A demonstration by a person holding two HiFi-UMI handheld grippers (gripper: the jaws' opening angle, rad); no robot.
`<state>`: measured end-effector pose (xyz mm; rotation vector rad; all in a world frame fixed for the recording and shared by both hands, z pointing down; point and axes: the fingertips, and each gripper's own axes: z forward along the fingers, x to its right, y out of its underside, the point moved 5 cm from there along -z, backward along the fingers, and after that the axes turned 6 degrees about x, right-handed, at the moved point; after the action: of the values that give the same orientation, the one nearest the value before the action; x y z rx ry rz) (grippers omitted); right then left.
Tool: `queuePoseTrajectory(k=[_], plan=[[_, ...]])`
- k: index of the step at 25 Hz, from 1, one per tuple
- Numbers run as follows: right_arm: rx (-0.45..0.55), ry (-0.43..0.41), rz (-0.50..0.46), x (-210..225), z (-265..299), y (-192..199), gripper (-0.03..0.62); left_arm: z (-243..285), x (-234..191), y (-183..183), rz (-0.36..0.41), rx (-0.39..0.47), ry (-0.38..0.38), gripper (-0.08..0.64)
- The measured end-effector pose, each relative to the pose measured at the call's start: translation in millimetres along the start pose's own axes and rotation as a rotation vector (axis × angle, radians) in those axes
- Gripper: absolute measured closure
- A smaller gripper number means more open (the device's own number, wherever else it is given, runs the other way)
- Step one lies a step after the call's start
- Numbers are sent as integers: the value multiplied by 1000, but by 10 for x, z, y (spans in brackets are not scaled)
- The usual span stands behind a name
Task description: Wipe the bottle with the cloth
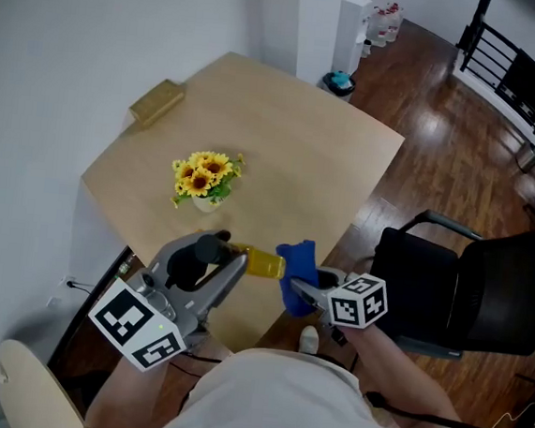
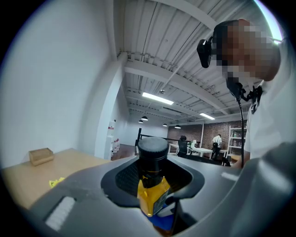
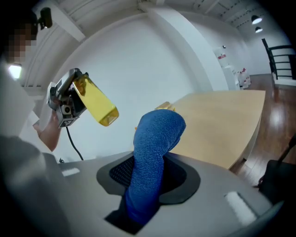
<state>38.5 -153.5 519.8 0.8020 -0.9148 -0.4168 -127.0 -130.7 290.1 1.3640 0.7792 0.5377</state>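
A yellow bottle [image 1: 263, 262] with a black cap [image 2: 152, 145] is held level above the table's near edge. My left gripper [image 1: 230, 255] is shut on its neck, just below the cap. In the left gripper view the bottle [image 2: 151, 194] stands between the jaws. My right gripper [image 1: 309, 292] is shut on a blue cloth [image 1: 298, 263], which rises from the jaws beside the bottle's base end. In the right gripper view the cloth [image 3: 155, 152] stands upright, with the bottle [image 3: 95, 102] up to its left and a small gap showing between them.
A pot of sunflowers [image 1: 205, 179] stands mid-table and a small wooden box [image 1: 156, 101] sits at the far left edge of the wooden table [image 1: 294, 136]. To the right on the wood floor is a black chair [image 1: 458, 293]. A pale chair back [image 1: 34, 393] is at lower left.
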Motion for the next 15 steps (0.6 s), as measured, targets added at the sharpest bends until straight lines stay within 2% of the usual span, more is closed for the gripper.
queuePoseTrajectory(k=[4, 6, 8, 11, 15], plan=[[-22, -170, 87, -420, 238, -41, 447, 65, 58, -33, -5, 9, 23, 407], [-14, -223, 139, -588, 340, -94, 447, 105, 58, 16, 14, -11, 22, 407], [-22, -226, 165, -653, 394, -104, 447, 113, 38, 60, 31, -29, 16, 407], [-40, -180, 164, -579, 359, -70, 448, 88, 6, 91, 43, -46, 8, 407], [-16, -128, 176, -405, 161, -113, 448, 99, -39, 186, 75, -80, 0, 407]])
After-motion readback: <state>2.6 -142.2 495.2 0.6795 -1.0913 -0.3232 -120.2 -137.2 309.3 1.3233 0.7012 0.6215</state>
